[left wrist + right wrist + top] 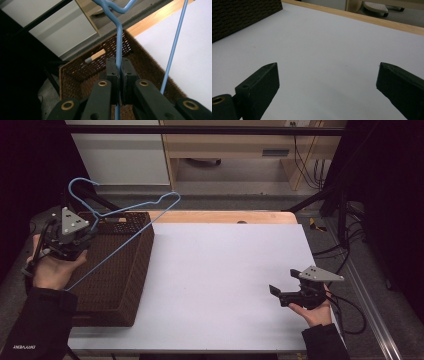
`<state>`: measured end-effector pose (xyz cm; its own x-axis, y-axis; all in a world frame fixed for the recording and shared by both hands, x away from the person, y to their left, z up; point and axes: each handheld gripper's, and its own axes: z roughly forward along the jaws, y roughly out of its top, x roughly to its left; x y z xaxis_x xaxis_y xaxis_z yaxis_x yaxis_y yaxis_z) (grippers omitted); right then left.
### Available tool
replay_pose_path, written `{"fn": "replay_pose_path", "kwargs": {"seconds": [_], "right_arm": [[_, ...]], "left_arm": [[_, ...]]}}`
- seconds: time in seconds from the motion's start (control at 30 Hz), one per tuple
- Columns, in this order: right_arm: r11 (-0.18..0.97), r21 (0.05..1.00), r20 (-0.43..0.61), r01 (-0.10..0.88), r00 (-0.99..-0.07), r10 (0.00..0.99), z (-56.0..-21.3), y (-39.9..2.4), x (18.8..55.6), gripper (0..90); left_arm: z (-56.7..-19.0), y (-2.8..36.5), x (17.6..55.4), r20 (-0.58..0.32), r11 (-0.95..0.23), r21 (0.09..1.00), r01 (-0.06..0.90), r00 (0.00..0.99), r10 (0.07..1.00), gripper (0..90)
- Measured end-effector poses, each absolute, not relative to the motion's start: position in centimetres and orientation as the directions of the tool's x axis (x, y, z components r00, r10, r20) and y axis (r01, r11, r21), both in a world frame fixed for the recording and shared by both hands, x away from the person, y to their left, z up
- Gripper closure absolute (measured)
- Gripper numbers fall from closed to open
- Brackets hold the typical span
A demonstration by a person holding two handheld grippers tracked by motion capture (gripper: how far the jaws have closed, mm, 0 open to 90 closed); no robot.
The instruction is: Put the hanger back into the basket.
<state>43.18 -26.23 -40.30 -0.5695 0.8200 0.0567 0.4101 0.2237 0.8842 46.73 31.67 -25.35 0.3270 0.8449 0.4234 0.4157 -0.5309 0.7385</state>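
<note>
The left gripper (119, 75) has its two black jaws clamped tight on one wire of a blue hanger (131, 217), which it holds up in the air over the brown woven basket (131, 285) at the left end of the table (220, 270). The hanger's hook points up and away. Well apart, the right gripper (274, 291) hovers low over the bare white tabletop, jaws spread wide and holding nothing.

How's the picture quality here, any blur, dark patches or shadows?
High view: dark edges, white table evenly lit. Left gripper view: blue hanger and basket sharp, left side black. Right gripper view: fingertips slightly soft, faint shadow between.
</note>
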Motion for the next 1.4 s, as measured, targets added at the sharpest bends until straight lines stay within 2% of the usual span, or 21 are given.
{"fn": "replay_pose_path", "kwargs": {"seconds": [0.77,1.4], "right_arm": [[0.231,0.882,0.054,0.411,-0.575,0.816,-40.4,-26.1,43.2,5.2],[0.239,0.88,0.05,0.411,-0.579,0.814,-40.5,-26.0,43.3,5.2]], "left_arm": [[-28.7,37.8,47.8,0.431,-0.461,0.707,0.537,0.191,0.882,87.0],[-34.2,38.9,49.3,0.454,-0.453,0.612,0.649,0.181,0.872,87.0]]}}
